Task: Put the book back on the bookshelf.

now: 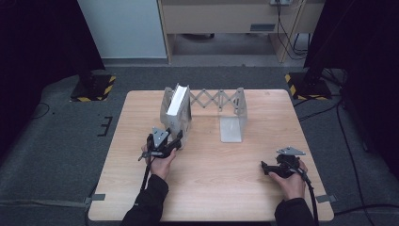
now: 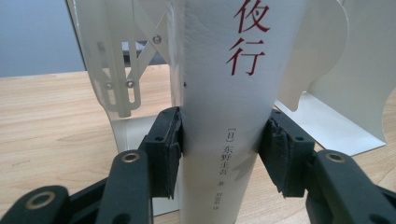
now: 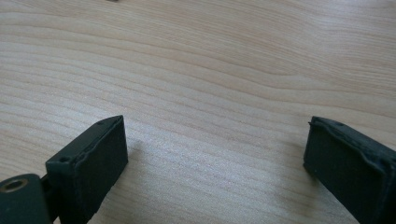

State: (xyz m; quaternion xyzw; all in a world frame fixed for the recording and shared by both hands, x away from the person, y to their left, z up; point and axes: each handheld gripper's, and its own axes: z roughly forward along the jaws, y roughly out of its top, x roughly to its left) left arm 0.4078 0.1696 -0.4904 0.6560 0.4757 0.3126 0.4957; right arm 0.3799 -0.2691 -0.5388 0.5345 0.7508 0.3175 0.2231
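Observation:
A thick white book stands upright in the left end of a white metal expanding bookend rack at the back of the table. In the left gripper view its spine carries red and grey printed characters. My left gripper is shut on the lower part of that spine, with both black pads pressed against the book's sides. My right gripper rests low over bare wood at the front right, its jaws wide open with nothing between them.
The rack's right end plate stands with its foot flat on the wooden table. White rack plates flank the book closely on both sides. Dark floor, stand bases and cables surround the table.

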